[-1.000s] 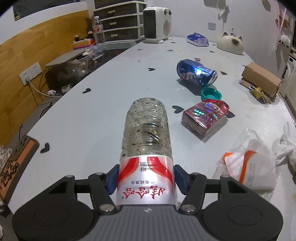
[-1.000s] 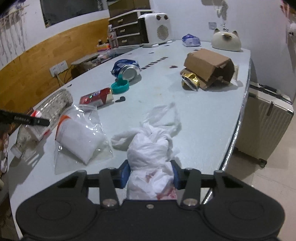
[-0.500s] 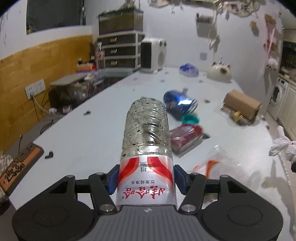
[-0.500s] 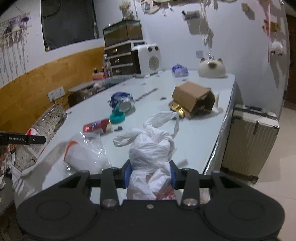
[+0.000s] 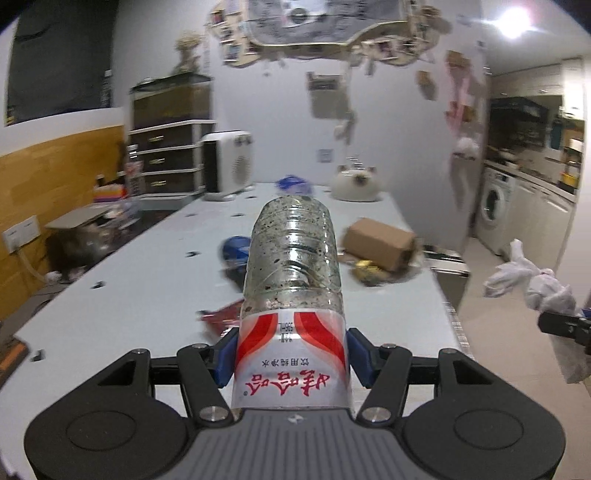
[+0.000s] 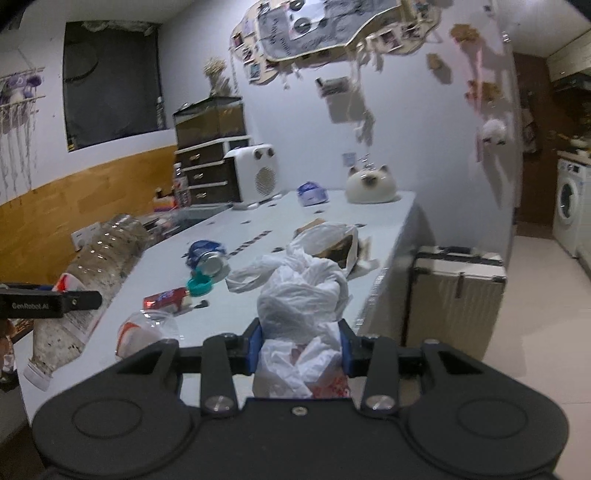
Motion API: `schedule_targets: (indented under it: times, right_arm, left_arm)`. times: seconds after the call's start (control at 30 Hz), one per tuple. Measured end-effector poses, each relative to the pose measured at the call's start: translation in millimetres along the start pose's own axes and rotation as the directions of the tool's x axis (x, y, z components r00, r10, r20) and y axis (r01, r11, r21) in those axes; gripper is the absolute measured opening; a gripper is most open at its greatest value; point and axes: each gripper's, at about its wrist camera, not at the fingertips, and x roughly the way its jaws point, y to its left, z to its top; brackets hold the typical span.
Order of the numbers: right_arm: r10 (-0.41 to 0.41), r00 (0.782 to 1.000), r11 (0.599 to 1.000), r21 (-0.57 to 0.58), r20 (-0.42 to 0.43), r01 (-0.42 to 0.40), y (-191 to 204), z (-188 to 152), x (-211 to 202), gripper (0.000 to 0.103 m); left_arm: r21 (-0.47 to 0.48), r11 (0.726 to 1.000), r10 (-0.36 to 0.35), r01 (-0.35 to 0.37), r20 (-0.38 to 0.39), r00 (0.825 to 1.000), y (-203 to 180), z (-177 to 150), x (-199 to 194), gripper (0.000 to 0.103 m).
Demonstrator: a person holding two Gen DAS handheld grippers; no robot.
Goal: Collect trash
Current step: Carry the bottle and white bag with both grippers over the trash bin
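You're working in dim, bluish indoor light with a glaring ceiling lamp [image 5: 511,22] at the left view's upper right, both fisheye views bowed and dark-cornered, backgrounds motion-smeared, only the near gripper bodies crisp.

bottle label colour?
White label with red swooshes and red characters; clearest in the left wrist view.

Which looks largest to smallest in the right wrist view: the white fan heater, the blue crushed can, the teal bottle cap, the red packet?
1. White fan heater.
2. Blue crushed can and red packet: they look alike, and the packet lies nearer the camera, so no ranking.
3. Teal bottle cap, smallest.
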Motion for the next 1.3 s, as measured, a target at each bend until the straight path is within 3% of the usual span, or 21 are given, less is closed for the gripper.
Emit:
schedule_targets:
  times: [0.27,0.6,0.93,1.17,1.3]
  right_arm:
    - [-0.122,0.992,0.991,0.052,0.022,0.121,-42.2,-16.7,-37.9,0.041]
    - [-0.267,0.964,0.955,0.136,0.006,0.264,-106.0,-43.3,-68.5,0.041]
    - [-0.358,0.93,0.91,0.191,-0.086,0.368,-171.3,-100.3,-63.1,0.042]
    - [-0.355,0.917,0.87,0.295,-0.183,0.396,-215.7,-153.4,-19.7,0.042]
    - [-0.325,0.912,0.823,0.401,-0.25,0.403,-242.4,-189.3,16.5,0.041]
  left_arm:
    - [0.051,0.989,-0.139,0.138,0.007,0.99,-73.9,-8.0,6.6,0.061]
    - [0.116,0.953,-0.277,0.279,-0.03,0.96,-174.5,-19.5,32.7,0.061]
    - [0.113,0.924,-0.337,0.364,-0.205,0.919,-274.7,-65.2,96.1,0.061]
    - [0.089,0.926,-0.316,0.368,-0.35,0.882,-329.1,-113.6,169.2,0.061]
    - [0.078,0.93,-0.298,0.359,-0.411,0.862,-350.5,-142.7,215.5,0.061]
